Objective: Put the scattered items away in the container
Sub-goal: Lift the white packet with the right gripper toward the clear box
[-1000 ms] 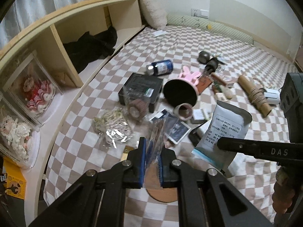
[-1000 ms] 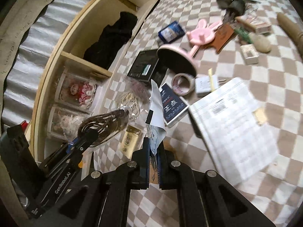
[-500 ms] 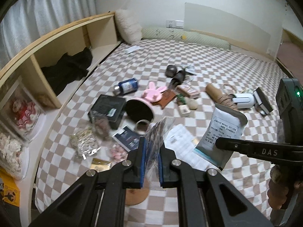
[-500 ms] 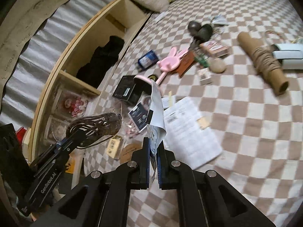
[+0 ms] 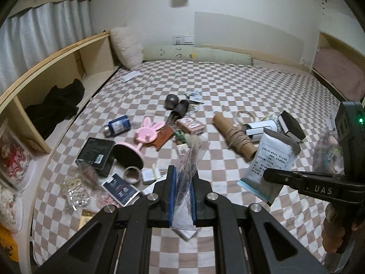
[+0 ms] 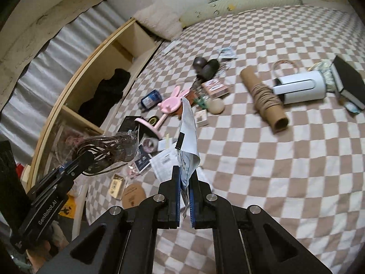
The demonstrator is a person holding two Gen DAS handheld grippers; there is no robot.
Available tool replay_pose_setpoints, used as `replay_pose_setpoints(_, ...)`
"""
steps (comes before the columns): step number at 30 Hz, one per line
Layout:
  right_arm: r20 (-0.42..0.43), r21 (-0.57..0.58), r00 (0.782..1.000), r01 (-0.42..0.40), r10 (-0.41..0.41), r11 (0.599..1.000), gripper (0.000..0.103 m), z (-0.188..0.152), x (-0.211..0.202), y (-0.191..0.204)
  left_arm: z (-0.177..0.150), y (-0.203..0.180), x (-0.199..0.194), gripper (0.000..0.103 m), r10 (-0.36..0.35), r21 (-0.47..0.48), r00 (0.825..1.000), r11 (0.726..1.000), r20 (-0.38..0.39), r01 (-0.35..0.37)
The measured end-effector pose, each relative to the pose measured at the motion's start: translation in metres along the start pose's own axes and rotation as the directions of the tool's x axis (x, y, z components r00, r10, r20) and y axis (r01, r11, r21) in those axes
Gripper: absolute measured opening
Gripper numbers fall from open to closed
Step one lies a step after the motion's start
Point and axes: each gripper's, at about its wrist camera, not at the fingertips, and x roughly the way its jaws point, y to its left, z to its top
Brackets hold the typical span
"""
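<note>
My left gripper (image 5: 182, 175) is shut on a clear plastic bag of dark cords (image 5: 186, 171) and holds it above the checkered bed; it also shows in the right wrist view (image 6: 107, 146). My right gripper (image 6: 184, 175) is shut on a white printed pouch (image 6: 188, 132), seen from the side in the left wrist view (image 5: 271, 162). Scattered items lie on the bed: a pink bunny mirror (image 5: 146, 134), a blue can (image 5: 117, 125), a cardboard tube wound with twine (image 5: 235, 134), a white cylinder (image 6: 301, 86). No container is clearly in view.
A wooden shelf unit (image 5: 57, 68) with black cloth (image 5: 54, 105) runs along the bed's left side. A black box (image 5: 95, 153), tape roll (image 5: 132, 173), dark booklet (image 5: 119, 189) and black book (image 6: 349, 82) lie on the sheet. Pillows (image 5: 196, 56) line the far wall.
Both grippers have risen and pulled back from the bed with their loads still held; the scattered items look smaller and more of the room shows.
</note>
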Motion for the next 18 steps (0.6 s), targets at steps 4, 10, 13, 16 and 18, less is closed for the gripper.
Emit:
replay_pose_setpoints(4, 0.018, 0.005, 1.000, 0.017, -0.017, 1.000, 0.007, 0.001, -0.015, -0.010, 0.006, -0.015, 0.001, 0.011, -0.019, 0.013, 1.000, 1.000, 0.008, 0.019)
replay_pose_setpoints(10, 0.051, -0.002, 0.996, 0.073, -0.073, 0.997, 0.007, 0.007, -0.039, -0.023, 0.017, -0.038, 0.002, 0.011, -0.054, 0.029, 0.998, 0.998, 0.022, 0.053)
replay_pose_setpoints(13, 0.070, -0.004, 0.992, 0.103, -0.103, 0.995, 0.007, 0.009, -0.051, -0.029, 0.021, -0.050, 0.003, 0.011, -0.069, 0.040, 0.997, 0.997, 0.029, 0.068)
replay_pose_setpoints(16, 0.091, -0.006, 0.986, 0.138, -0.137, 0.990, 0.007, 0.011, -0.065, -0.036, 0.026, -0.062, 0.004, 0.011, -0.087, 0.050, 0.996, 0.995, 0.036, 0.085)
replay_pose_setpoints(18, 0.095, -0.005, 0.981, 0.168, -0.167, 0.986, 0.007, 0.011, -0.072, -0.040, 0.029, -0.068, 0.003, 0.011, -0.097, 0.055, 0.994, 0.994, 0.041, 0.095)
